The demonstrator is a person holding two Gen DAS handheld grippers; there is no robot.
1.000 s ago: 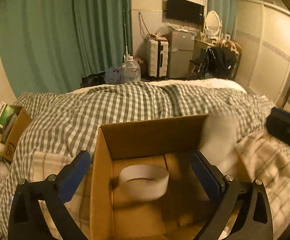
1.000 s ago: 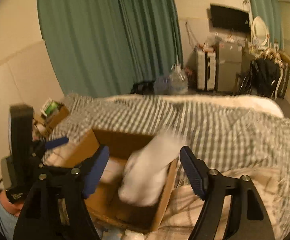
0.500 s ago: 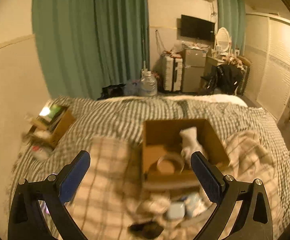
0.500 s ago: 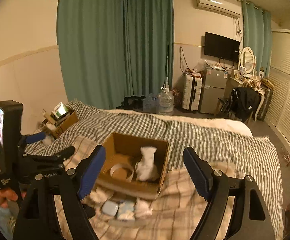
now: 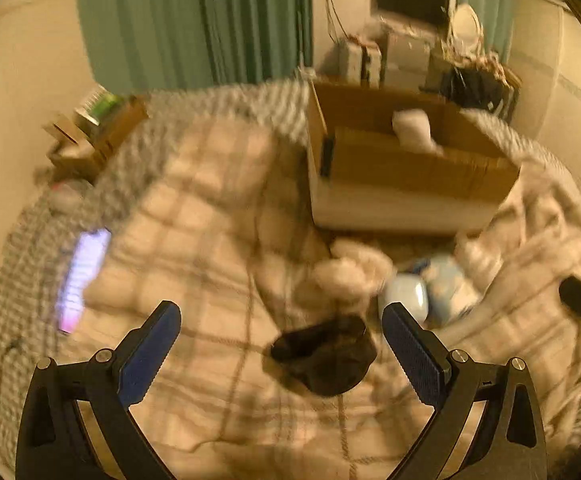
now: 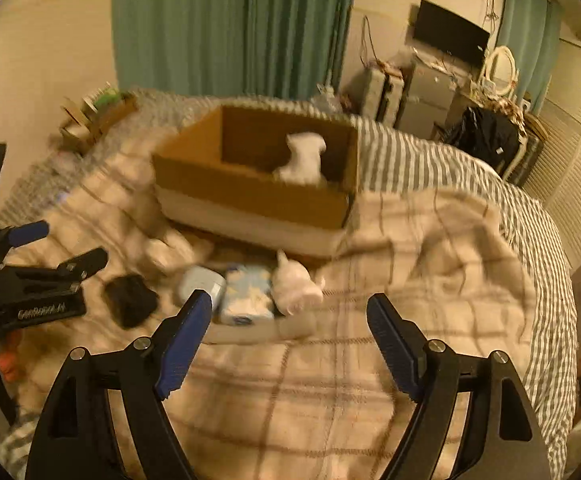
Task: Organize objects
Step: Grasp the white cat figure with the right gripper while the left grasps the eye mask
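Note:
A cardboard box (image 5: 410, 172) (image 6: 250, 192) stands on the bed with a white cloth item (image 5: 412, 130) (image 6: 304, 158) inside. In front of it lie a black cloth item (image 5: 326, 354) (image 6: 130, 300), a pale blue case (image 5: 404, 296) (image 6: 200, 284), a blue-patterned packet (image 6: 246, 294) and a white rolled item (image 5: 350, 270) (image 6: 296, 290). My left gripper (image 5: 280, 346) is open and empty, just above the black item. My right gripper (image 6: 290, 336) is open and empty, just short of the packet and white roll. The left gripper also shows in the right wrist view (image 6: 66, 262).
The bed has a beige checked blanket (image 6: 370, 360) over a grey gingham cover (image 6: 530, 216). A lit phone (image 5: 82, 280) lies at the left. A small box of things (image 5: 102, 128) sits by the wall. Furniture and a TV (image 6: 450, 34) stand behind.
Both grippers have pulled back from the box and dropped low toward the loose items in front of it. The white cloth item was let go and now rests in the box.

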